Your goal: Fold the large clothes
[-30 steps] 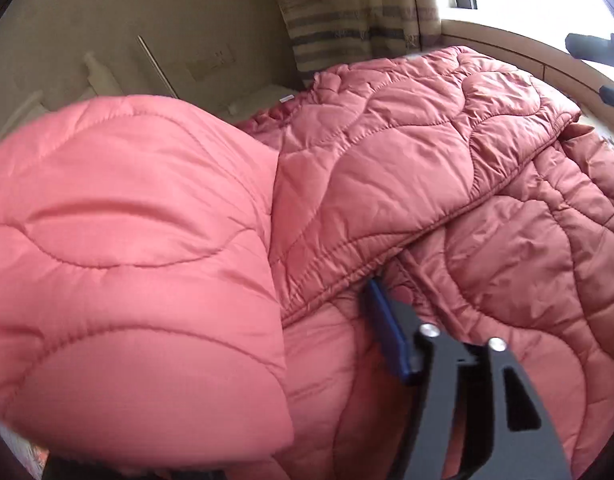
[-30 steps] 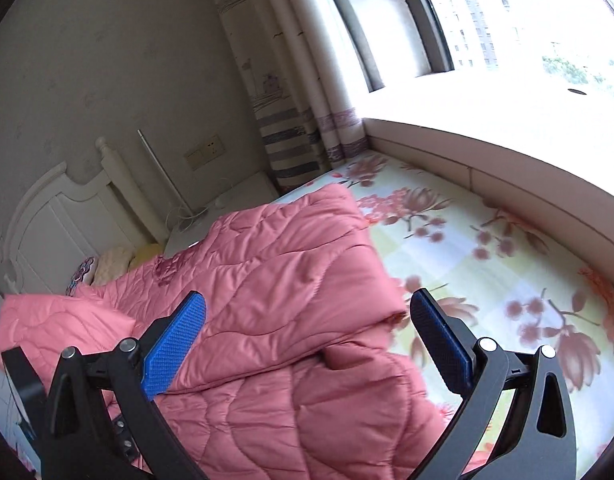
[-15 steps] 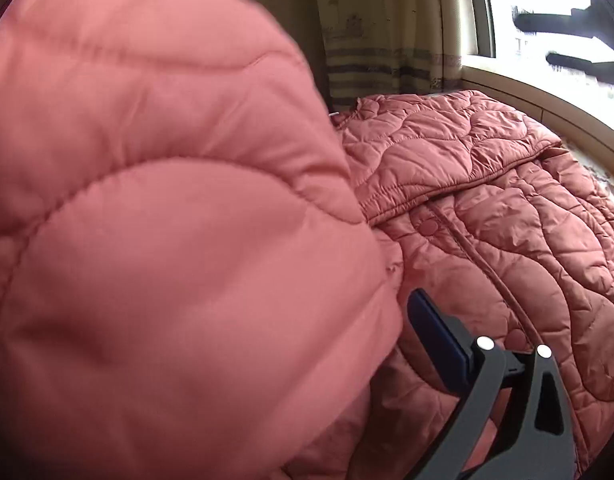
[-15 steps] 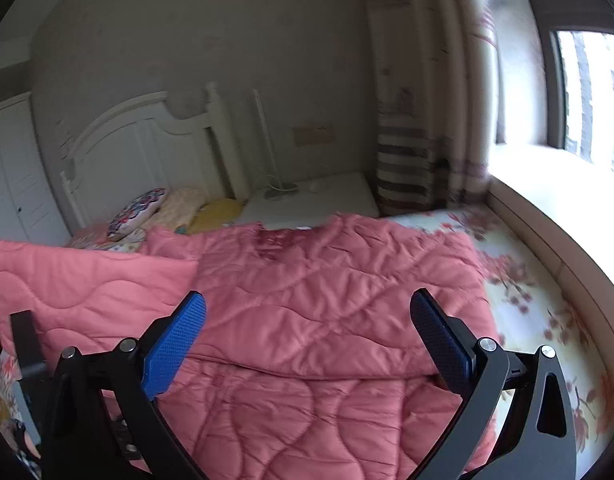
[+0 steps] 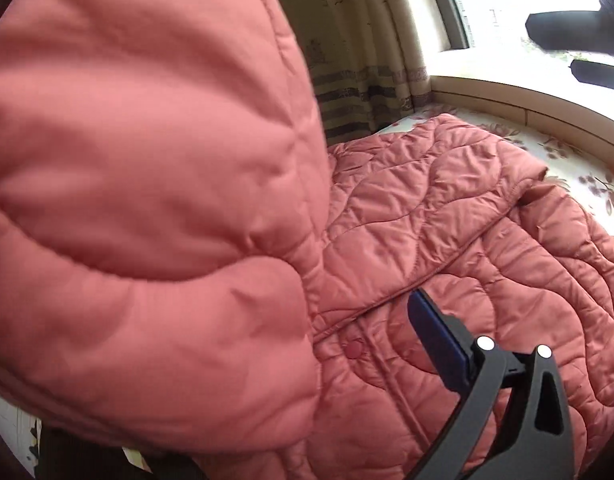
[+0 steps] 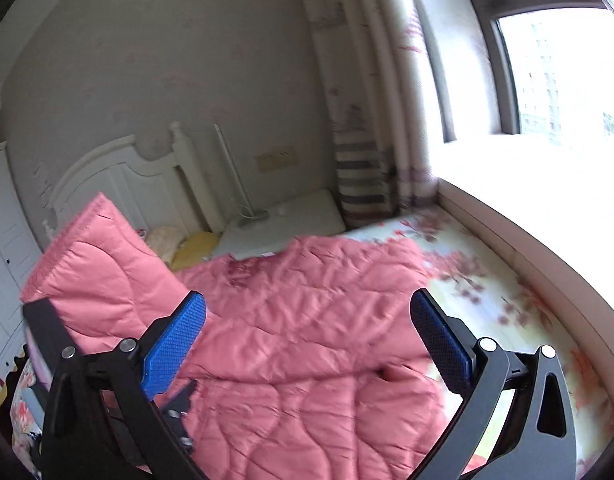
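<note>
A large pink quilted coat lies spread on the flowered bed sheet. In the left wrist view a sleeve of the coat hangs lifted close in front of the camera and hides my left gripper's left finger; only its right blue-padded finger shows, so its state is unclear. The coat body lies beyond with one front panel folded over. My right gripper is open and empty, above the coat. The lifted sleeve shows at its left.
A white headboard and pillows are at the far end. A white bedside table stands by a striped curtain. A window ledge runs along the right. The right gripper shows dark at the left wrist view's top right.
The left gripper has lifted the sleeve higher and carried it over the coat body. The right gripper's view has swung from the window towards the headboard and risen; it stays open.
</note>
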`<action>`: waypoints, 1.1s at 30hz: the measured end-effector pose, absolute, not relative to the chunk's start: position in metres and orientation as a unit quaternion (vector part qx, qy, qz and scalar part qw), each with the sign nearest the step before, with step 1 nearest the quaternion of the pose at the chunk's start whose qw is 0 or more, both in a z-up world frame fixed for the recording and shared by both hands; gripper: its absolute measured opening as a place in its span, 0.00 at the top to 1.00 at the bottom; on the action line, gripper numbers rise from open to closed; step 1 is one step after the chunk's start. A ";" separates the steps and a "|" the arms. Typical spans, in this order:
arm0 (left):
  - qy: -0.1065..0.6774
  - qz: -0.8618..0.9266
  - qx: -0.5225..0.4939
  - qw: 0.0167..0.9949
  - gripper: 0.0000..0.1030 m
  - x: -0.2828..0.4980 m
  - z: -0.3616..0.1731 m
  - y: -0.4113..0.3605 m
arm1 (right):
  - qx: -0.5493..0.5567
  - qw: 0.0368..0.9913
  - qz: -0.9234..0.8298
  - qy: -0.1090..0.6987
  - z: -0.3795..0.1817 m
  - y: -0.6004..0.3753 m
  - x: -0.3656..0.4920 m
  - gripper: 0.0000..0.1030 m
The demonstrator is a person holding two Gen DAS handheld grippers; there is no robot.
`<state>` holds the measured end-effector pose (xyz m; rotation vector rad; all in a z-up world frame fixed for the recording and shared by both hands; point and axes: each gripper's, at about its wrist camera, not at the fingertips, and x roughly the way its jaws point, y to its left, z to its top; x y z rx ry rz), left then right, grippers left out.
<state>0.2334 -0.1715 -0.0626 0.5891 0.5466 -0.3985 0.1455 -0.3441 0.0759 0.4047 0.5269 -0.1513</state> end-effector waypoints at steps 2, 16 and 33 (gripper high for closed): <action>0.231 -0.188 0.338 0.893 0.02 0.213 -0.072 -0.176 | 0.208 0.936 -0.086 0.271 0.063 -0.358 0.140 0.04; 0.080 -0.360 0.296 0.881 0.02 0.095 -0.013 -0.141 | 0.304 0.888 -0.133 0.318 0.001 -0.420 0.120 0.05; 0.362 -0.018 -0.042 0.931 0.02 0.286 -0.101 0.074 | 0.317 0.820 0.083 0.469 -0.040 -0.308 0.096 0.27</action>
